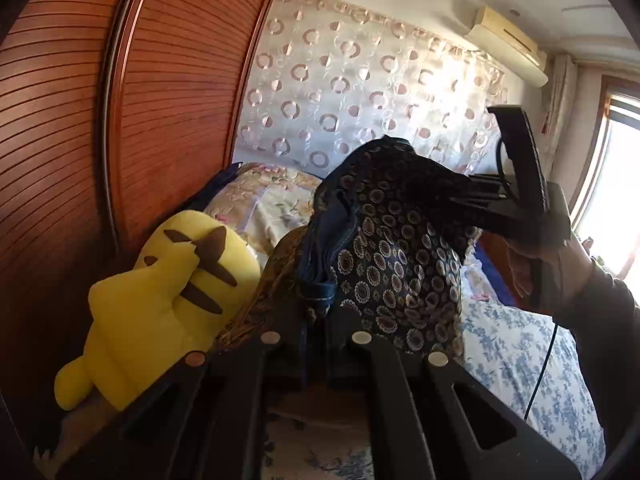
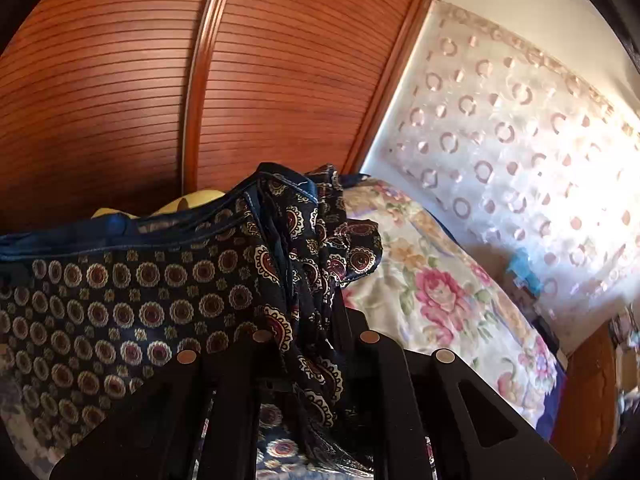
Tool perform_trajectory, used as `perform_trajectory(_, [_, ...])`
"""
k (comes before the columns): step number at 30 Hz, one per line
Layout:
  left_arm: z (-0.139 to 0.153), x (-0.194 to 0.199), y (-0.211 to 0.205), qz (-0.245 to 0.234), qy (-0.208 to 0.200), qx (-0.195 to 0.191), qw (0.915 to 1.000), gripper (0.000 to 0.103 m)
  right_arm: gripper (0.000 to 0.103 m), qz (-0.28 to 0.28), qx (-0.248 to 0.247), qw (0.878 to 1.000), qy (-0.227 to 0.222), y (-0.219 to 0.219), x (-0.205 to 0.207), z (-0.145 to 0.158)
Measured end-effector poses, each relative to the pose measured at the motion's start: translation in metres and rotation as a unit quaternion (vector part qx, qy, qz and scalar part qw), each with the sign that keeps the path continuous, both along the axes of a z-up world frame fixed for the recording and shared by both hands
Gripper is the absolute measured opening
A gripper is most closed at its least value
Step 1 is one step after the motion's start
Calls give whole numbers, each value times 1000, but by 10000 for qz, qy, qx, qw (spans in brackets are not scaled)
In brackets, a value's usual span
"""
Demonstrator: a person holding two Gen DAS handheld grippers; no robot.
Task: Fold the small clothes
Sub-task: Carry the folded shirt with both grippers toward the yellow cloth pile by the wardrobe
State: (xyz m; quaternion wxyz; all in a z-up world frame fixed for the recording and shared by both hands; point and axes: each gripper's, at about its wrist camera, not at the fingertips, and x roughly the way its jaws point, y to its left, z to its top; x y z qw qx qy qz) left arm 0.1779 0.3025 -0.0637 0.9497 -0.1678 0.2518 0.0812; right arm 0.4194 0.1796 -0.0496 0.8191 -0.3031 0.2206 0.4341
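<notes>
- While both tools are raised above the bed [image 1: 516, 344], the dark patterned garment [image 1: 400, 248] hangs in the air between them, clear of the blue-flowered sheet below.
- The left hand-held gripper [image 1: 316, 344] is closed down tight on the cloth; a navy hem band [image 1: 320, 280] bunches right at its fingertips.
- The right hand-held gripper [image 2: 312, 340] is also nearly closed, with a gathered twist of the same fabric pinched between its jaws and trailing down past them. From the left wrist view this tool shows at the right, held in a person's hand [image 1: 536, 256].
- The garment looks thin, silky and very light: it drapes in loose folds, sags between the 2 grips and catches a sheen in the window light.
- My judgement is that it will be slippery and hold no shape of its own, so a pinch on a single layer may slide out. The stitched navy band along the edge looks like the firmest place to hold.
- For a tidy fold, each tool would do best to hold an end of that band, stretched straight, rather than a crumpled wad as on the right.
- A yellow plush toy [image 1: 160, 292] lies at the left beside the wooden wardrobe doors [image 1: 172, 92], and a floral pillow [image 2: 440, 288] sits behind the cloth; a swinging hem could brush either.
</notes>
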Motion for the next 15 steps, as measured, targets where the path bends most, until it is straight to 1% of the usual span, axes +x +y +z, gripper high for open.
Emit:
perform_trajectory(4, [-7, -3, 4, 22, 82, -38, 10000, 2, 14, -114, 93, 9998, 164, 12, 15, -7])
perform_trajectory(5, [-7, -2, 4, 25, 90, -38, 9999, 2, 18, -147, 123, 9996, 200, 9, 18, -8])
perform_trajectory(6, [-7, -4, 2, 22, 94, -39, 9999, 2, 26, -203, 165, 9994, 234, 8, 20, -8])
perform_trajectory(7, [-5, -4, 1, 17, 94, -38, 9999, 3, 38, -287, 234, 9991, 227, 5, 22, -7])
perform_trajectory(8, [-6, -4, 1, 22, 96, -20, 9999, 2, 46, -366, 315, 9987, 187, 0, 24, -4])
perform_trajectory(9, [-6, -3, 0, 30, 103, 4, 9999, 2, 58, -458, 438, 9979, 144, -6, 26, 0])
perform_trajectory(10, [-6, -3, -1, 40, 113, 37, 9999, 2, 62, -528, 573, 9969, 135, -12, 25, 6])
perform_trajectory(11, [-5, -2, -2, 45, 119, 61, 9999, 2, 62, -578, 732, 9955, 170, -20, 27, 11])
perform_trajectory(13, [-4, 0, -3, 74, 141, 119, 9998, 3, 62, -578, 885, 9938, 336, -30, 28, 16])
perform_trajectory(15, [-4, 0, -2, 82, 160, 146, 9997, 3, 62, -462, 893, 9934, 557, -38, 28, 17])
